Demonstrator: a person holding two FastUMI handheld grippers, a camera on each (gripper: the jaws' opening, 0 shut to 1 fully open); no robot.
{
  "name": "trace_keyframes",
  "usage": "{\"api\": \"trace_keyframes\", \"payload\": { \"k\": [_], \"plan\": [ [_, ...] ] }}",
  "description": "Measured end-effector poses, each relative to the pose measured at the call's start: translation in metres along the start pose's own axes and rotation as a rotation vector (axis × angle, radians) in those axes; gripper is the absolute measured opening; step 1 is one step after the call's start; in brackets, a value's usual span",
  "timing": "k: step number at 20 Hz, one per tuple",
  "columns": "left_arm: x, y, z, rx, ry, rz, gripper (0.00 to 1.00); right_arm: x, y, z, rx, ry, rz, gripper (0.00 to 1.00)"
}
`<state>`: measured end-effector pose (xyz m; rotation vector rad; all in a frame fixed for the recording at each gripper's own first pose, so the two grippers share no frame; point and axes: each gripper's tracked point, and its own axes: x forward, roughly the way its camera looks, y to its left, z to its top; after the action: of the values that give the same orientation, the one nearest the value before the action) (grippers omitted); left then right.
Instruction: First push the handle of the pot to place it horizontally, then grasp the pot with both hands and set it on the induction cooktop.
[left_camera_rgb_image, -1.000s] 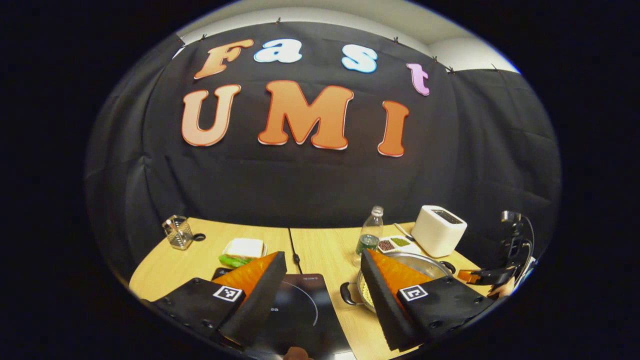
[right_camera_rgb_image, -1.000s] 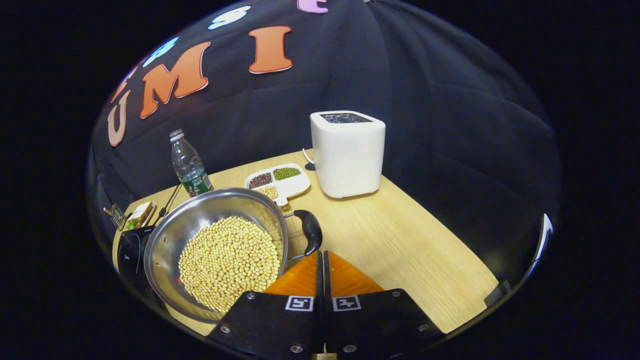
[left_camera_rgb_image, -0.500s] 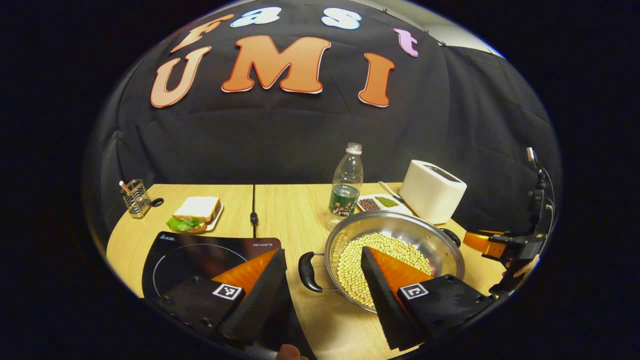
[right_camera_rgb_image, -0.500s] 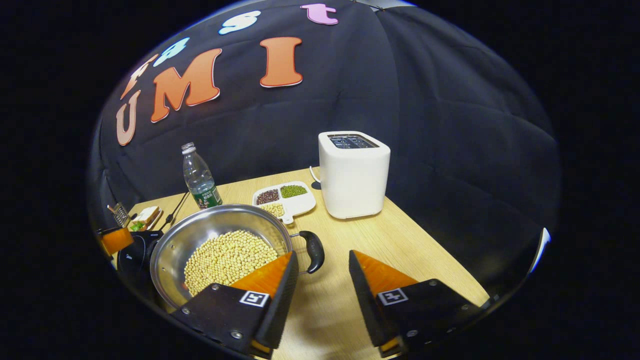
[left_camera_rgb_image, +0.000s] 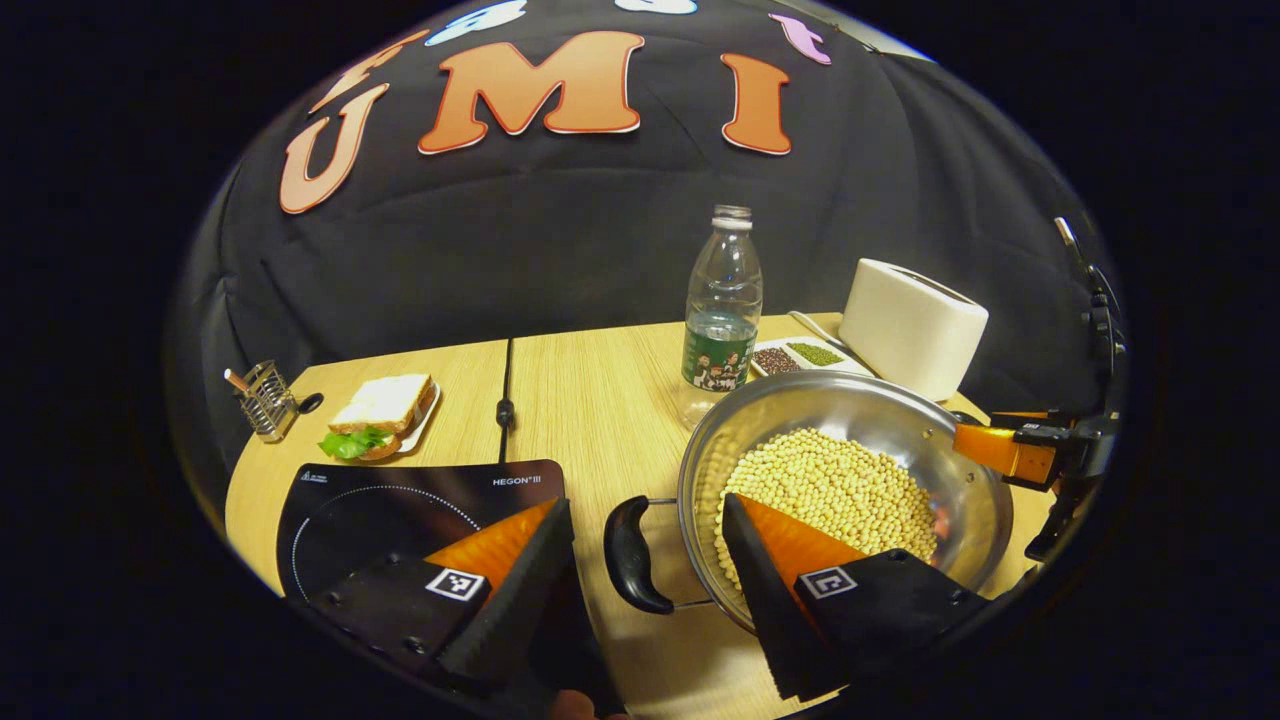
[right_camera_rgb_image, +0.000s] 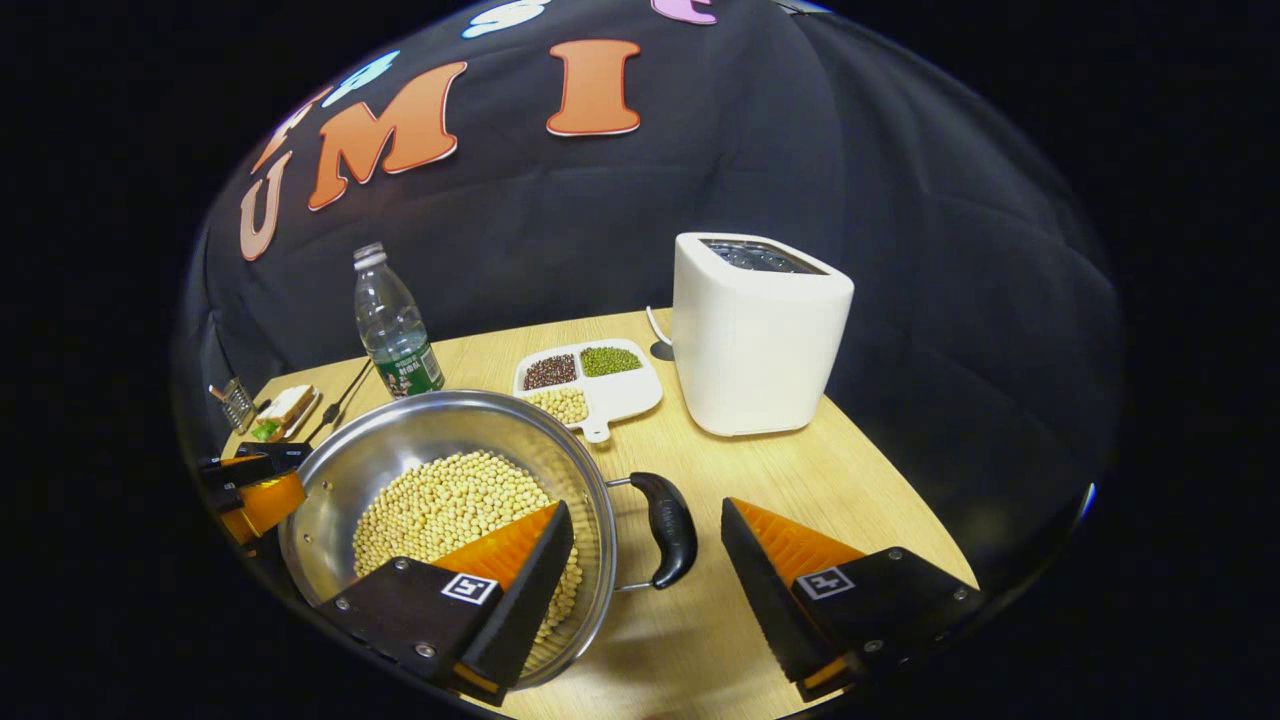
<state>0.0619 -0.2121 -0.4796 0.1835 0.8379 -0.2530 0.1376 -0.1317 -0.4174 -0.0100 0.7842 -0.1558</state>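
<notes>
Both my grippers, left (left_camera_rgb_image: 645, 535) and right (right_camera_rgb_image: 645, 540), gape wide around the pot's (left_camera_rgb_image: 960, 470) handles (left_camera_rgb_image: 628, 555); next I close, then lift.

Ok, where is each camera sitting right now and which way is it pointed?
Left gripper view: rides the left gripper, low over the table, facing the pot's near handle framed by its open fingers; induction cooktop beside it; the right gripper shows across the pot.
Right gripper view: rides the right gripper, facing the pot's other handle between open fingers; toaster beyond.
Shared: pot of beans, bottle, toaster, divided dish, sandwich.
</notes>
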Motion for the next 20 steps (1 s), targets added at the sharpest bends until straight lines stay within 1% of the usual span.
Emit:
{"api": "trace_keyframes", "payload": {
  "k": [3,5,6,7,8,9,10,11,12,14,15,16,17,18,19,20],
  "plan": [
    [0.013,-0.009,-0.008,0.012,0.035,-0.032,0.96,0.009,0.003,-0.002,-0.003,0.018,0.001,0.93],
    [0.021,-0.017,-0.014,-0.012,0.068,-0.063,0.96,0.014,0.004,-0.005,-0.011,0.033,-0.003,0.93],
    [0.026,-0.019,-0.018,-0.032,0.09,-0.071,0.98,0.016,0.003,-0.006,-0.015,0.04,-0.003,0.93],
    [0.028,-0.017,-0.021,-0.041,0.111,-0.055,0.98,0.018,0.004,-0.008,-0.019,0.047,0.001,0.93],
    [0.033,-0.015,-0.016,-0.042,0.093,-0.059,0.98,0.02,0.005,-0.009,-0.022,0.055,0.006,0.93],
    [0.035,-0.017,-0.016,-0.046,0.097,-0.062,0.96,0.021,0.006,-0.012,-0.024,0.065,0.009,0.93],
    [0.036,-0.014,-0.019,-0.037,0.111,-0.044,0.93,0.024,0.005,-0.014,-0.028,0.077,0.005,0.92],
    [0.039,-0.007,-0.018,-0.02,0.115,-0.018,0.92,0.024,0.002,-0.015,-0.037,0.086,-0.006,0.84],
    [0.042,-0.005,-0.023,-0.022,0.137,-0.005,0.86,0.029,0.001,-0.015,-0.033,0.083,-0.006,0.75],
    [0.042,-0.007,-0.019,-0.027,0.132,-0.007,0.67,0.025,0.003,-0.014,-0.021,0.091,0.013,0.72],
    [0.04,-0.007,-0.019,-0.024,0.139,-0.003,0.68,0.025,0.003,-0.015,-0.024,0.09,0.02,0.67],
    [0.041,-0.007,-0.018,-0.021,0.138,0.002,0.65,0.024,0.002,-0.014,-0.018,0.087,0.022,0.64],
    [0.039,-0.008,-0.02,-0.021,0.161,0.005,0.64,0.023,0.003,-0.014,-0.004,0.091,0.024,0.55],
    [0.038,-0.008,-0.021,-0.035,0.175,0.008,0.6,0.02,0.003,-0.015,0.018,0.096,0.024,0.57],
    [0.036,-0.011,-0.024,-0.043,0.199,0.002,0.6,0.018,0.003,-0.018,0.027,0.107,0.025,0.53],
    [0.031,-0.014,-0.026,-0.05,0.216,-0.003,0.6,0.014,0.0,-0.02,0.032,0.109,0.022,0.53]
  ]
}}
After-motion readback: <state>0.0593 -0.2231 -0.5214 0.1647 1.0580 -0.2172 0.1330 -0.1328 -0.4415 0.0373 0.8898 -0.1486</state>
